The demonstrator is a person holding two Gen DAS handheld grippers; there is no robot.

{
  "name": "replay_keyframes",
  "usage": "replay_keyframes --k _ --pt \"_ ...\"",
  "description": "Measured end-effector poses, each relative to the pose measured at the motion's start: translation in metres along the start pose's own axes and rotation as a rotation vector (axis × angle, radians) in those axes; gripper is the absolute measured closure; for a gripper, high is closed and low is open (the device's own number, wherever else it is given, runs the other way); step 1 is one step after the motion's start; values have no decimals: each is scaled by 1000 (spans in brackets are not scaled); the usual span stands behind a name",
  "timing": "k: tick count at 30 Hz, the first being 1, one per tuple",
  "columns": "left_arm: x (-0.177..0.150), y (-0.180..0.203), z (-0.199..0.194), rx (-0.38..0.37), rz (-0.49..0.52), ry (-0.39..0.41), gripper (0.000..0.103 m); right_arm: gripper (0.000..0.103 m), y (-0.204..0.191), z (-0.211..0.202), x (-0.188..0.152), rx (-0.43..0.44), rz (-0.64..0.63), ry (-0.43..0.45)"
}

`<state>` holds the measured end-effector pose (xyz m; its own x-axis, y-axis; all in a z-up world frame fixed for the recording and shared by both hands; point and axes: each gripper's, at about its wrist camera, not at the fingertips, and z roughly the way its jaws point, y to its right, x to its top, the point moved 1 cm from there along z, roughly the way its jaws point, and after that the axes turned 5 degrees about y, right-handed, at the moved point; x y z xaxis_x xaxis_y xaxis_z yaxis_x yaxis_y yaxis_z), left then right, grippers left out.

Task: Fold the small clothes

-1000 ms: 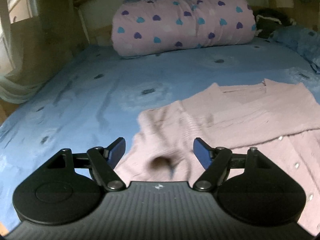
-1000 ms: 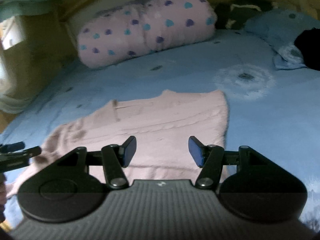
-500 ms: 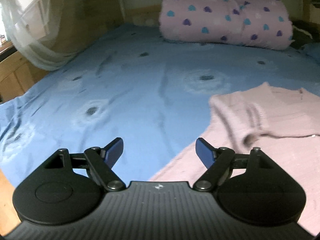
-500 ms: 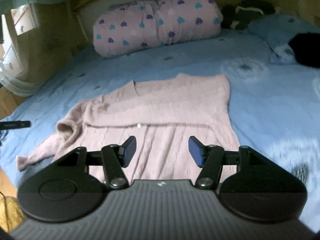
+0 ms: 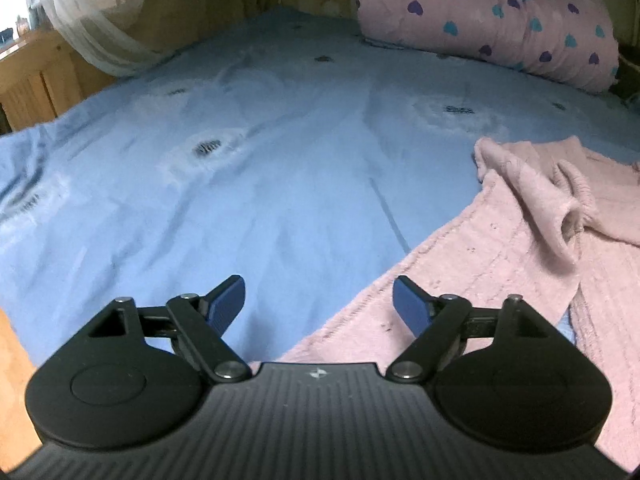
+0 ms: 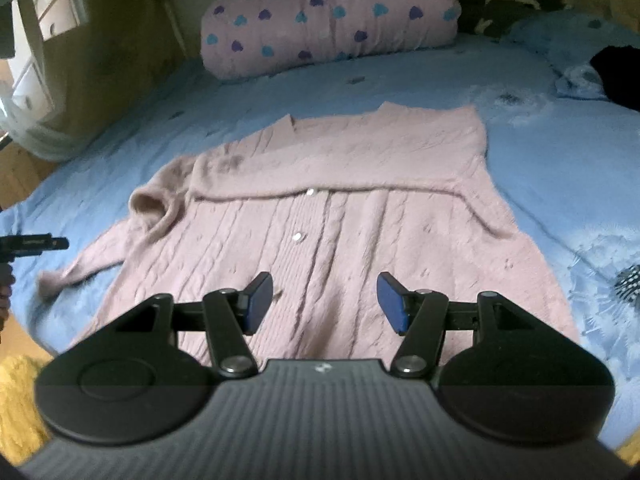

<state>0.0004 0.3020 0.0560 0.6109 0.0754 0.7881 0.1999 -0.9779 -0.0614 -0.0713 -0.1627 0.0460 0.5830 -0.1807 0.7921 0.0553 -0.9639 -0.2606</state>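
Observation:
A pink knit cardigan (image 6: 332,208) with small buttons lies on the blue bed sheet (image 6: 560,184), its far part folded over across the middle. One sleeve (image 6: 100,256) trails out to the left with a bunched cuff. My right gripper (image 6: 324,300) is open and empty, held above the cardigan's near hem. In the left wrist view the cardigan (image 5: 500,248) lies at the right with its folded sleeve cuff (image 5: 568,228) on top. My left gripper (image 5: 318,300) is open and empty, over the cardigan's left edge and the sheet (image 5: 240,168).
A rolled pink quilt with hearts (image 6: 328,16) lies at the head of the bed. A blue pillow and dark clothing (image 6: 616,72) are at the far right. A wooden bed frame (image 5: 36,76) and white netting (image 5: 92,20) stand at the left.
Both grippers have pulled back from the cardigan, open and empty throughout. The left gripper has swung leftward, so the cardigan now sits at its right. The right view now takes in the whole garment.

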Motion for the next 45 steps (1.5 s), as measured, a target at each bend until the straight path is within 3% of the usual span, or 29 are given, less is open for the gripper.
replay_keyframes --k 6,8,10,12,15,19,22,25,27,33,41,45 --pt "-12 2 12 -90 17 -47 13 43 -8 10 -10 -24 -21 -54" --pt "-20 -1 19 -187 -17 -116 10 43 -10 11 -11 -33 -28 -57" --pt "-28 -2 20 -231 -35 -113 5 43 -13 12 -13 -28 -27 -56" --pt "-32 1 17 -231 2 -97 5 43 -15 11 -15 -19 -17 -57" --pt "-36 2 17 -215 -34 -82 5 43 -19 8 -17 -5 -31 -61" --pt "-43 16 13 -136 -35 -47 8 43 -23 2 -15 -2 -47 -39" --pt "-42 18 9 -111 -59 -40 20 43 -21 -4 -11 -8 -38 -19" --pt "-39 17 2 -120 -89 -36 49 43 -19 -8 -9 -19 -35 -1" --pt "-35 16 -2 -113 -105 -31 76 43 -17 -8 -8 -20 -25 2" --pt "-22 5 -9 -107 -194 -24 91 43 -16 -7 -11 -8 -12 4" --pt "19 3 -26 -31 -238 29 92 43 -7 -6 -12 33 37 20" --pt "46 4 -44 -51 -278 76 92 43 2 -9 -5 49 57 42"
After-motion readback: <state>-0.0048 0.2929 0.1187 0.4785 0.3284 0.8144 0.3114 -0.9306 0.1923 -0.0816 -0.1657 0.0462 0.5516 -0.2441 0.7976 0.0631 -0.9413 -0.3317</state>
